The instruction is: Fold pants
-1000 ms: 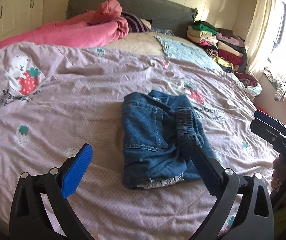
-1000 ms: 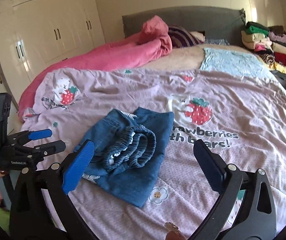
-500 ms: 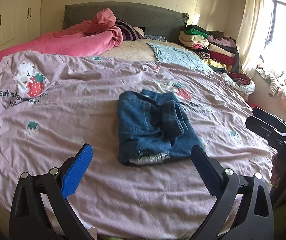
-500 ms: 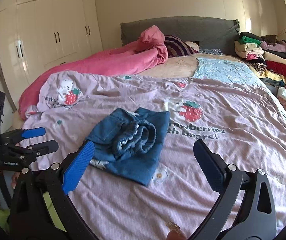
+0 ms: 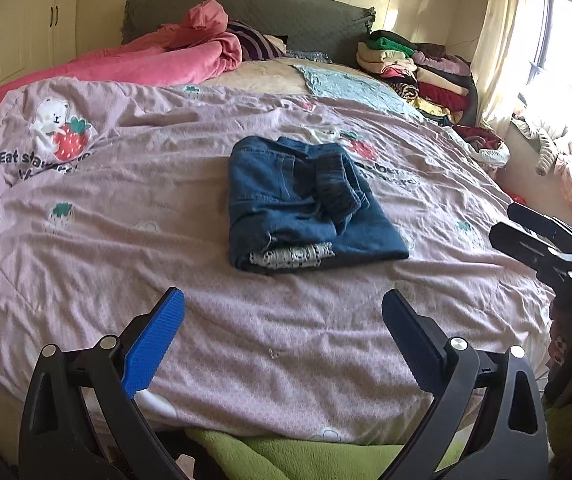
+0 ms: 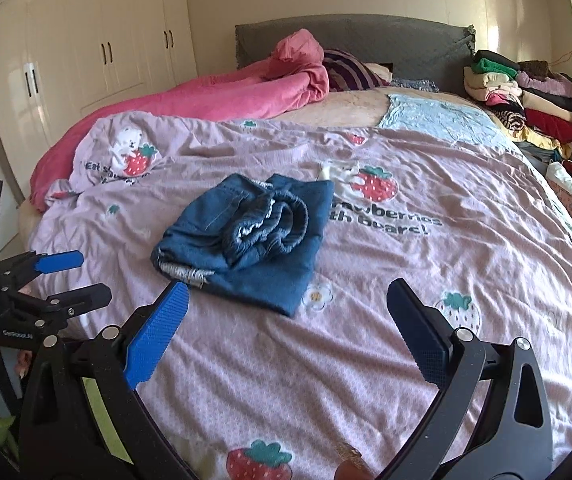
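Observation:
A pair of blue denim pants (image 5: 301,204) lies folded into a compact bundle in the middle of the bed, its elastic waistband (image 6: 274,228) rolled on top. My left gripper (image 5: 284,336) is open and empty, held back near the bed's front edge, well short of the pants. It also shows at the left in the right wrist view as the left gripper (image 6: 66,280). My right gripper (image 6: 287,328) is open and empty too, hovering over the quilt in front of the pants; its black fingers (image 5: 541,240) appear at the right in the left wrist view.
A lilac strawberry-print quilt (image 5: 166,208) covers the bed. A pink blanket (image 5: 174,56) lies bunched near the grey headboard (image 6: 365,40). Folded clothes (image 5: 417,68) are stacked at the far right corner. White wardrobes (image 6: 98,48) stand left; a window with curtain (image 5: 525,40) is right.
Both grippers have pulled back from the pants toward the bed's front edge, so the bundle looks smaller and farther. The pants lie still, released.

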The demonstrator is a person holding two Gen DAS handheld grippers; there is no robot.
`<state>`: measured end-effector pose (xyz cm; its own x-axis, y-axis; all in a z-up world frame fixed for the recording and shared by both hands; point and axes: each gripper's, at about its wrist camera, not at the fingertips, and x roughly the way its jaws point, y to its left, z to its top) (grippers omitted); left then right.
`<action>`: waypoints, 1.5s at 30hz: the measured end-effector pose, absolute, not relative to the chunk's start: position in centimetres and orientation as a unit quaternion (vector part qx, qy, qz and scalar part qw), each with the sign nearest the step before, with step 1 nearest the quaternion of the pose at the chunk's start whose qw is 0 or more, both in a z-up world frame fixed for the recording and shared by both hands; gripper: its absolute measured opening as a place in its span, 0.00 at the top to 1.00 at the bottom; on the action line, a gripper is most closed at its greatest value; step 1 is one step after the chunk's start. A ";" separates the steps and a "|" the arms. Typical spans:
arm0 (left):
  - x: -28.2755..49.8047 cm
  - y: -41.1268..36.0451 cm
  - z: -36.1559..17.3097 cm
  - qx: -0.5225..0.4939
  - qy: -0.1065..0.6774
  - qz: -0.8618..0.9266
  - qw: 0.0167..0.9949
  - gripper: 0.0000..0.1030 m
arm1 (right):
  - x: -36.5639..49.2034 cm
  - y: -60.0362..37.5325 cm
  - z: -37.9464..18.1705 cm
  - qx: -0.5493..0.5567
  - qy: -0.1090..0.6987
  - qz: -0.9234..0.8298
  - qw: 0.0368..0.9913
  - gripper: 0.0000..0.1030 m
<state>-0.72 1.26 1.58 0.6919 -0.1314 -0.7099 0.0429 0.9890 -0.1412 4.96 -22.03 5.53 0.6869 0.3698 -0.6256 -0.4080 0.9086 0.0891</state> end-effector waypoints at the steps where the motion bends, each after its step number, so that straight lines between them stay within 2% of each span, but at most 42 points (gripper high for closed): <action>1: -0.8 1.3 1.4 -0.057 0.392 -0.048 0.917 0.04 | 4.9 -22.0 5.3 -0.029 0.337 0.212 0.917 0.09; 18: -0.7 1.3 -1.9 -0.068 0.430 -0.036 0.900 0.04 | 5.5 -21.0 0.5 -0.034 0.409 0.200 0.890 0.09; 45: -0.6 1.9 -1.9 -0.076 0.437 -0.023 0.896 0.04 | 5.6 -21.0 0.6 -0.034 0.408 0.198 0.890 0.09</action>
<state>-0.57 1.93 -1.89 0.6177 -0.1083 -0.7789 -0.0252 0.9872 -0.1573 5.64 -21.02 0.59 0.5882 0.3256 -0.7403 -0.3811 0.9190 0.1013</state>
